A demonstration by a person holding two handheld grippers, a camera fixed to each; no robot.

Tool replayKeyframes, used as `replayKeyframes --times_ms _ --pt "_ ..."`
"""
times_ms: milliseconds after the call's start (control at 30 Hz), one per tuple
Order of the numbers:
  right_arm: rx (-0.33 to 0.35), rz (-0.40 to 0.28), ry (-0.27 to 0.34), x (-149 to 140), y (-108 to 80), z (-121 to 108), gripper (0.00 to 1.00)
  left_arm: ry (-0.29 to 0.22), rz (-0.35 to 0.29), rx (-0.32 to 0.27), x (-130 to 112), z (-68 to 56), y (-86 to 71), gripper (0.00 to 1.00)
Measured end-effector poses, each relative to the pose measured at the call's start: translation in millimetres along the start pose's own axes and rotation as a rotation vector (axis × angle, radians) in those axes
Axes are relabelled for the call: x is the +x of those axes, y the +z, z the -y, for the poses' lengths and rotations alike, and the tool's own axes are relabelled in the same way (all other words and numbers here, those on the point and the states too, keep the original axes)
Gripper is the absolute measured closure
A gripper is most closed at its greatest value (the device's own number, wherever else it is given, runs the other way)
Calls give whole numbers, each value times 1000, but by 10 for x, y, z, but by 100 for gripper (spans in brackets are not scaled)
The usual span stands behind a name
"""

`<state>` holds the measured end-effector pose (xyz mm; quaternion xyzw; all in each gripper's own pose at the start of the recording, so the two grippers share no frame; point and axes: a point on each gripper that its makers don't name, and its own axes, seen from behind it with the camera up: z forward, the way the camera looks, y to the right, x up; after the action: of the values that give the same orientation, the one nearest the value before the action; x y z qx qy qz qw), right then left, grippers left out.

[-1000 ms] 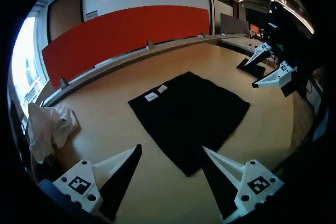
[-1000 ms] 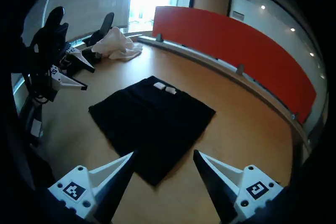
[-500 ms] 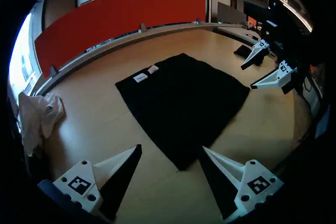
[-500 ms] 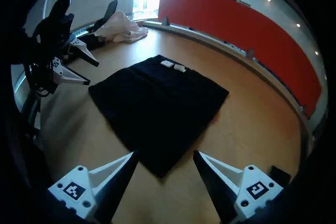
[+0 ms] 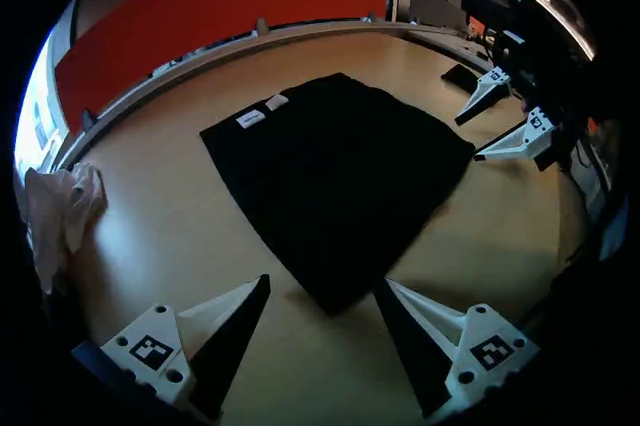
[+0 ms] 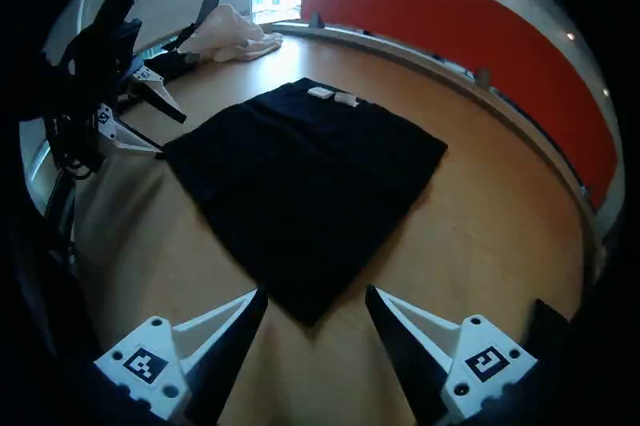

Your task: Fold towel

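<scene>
A black towel (image 5: 336, 178) lies flat on the wooden table (image 5: 160, 226), with two white labels (image 5: 250, 117) at its far edge. My left gripper (image 5: 322, 282) is open, its fingers on either side of the towel's near corner, a little above it. In the right gripper view the same towel (image 6: 304, 178) spreads out ahead. My right gripper (image 6: 316, 292) is open and straddles the opposite corner. The right gripper (image 5: 468, 140) also shows across the towel in the left gripper view, and the left gripper (image 6: 172, 137) shows at the towel's left corner in the right gripper view.
A crumpled pale cloth (image 5: 60, 202) lies at the table's left end, seen as the pale cloth (image 6: 232, 34) near the window. A red partition (image 5: 216, 10) runs along the table's far edge. A dark flat object (image 5: 460, 74) rests beyond the right gripper.
Both grippers have come down and closer to the towel, so each near corner now sits between the open fingers. The towel has not moved.
</scene>
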<state>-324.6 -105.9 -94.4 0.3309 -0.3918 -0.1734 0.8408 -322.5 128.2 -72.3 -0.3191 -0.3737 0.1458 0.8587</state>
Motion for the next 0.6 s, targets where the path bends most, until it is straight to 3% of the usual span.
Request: replayKeyframes --times_ms 600 --pt "50 25 -2 -51 50 61 24 2 57 -4 -89 -68 57 18"
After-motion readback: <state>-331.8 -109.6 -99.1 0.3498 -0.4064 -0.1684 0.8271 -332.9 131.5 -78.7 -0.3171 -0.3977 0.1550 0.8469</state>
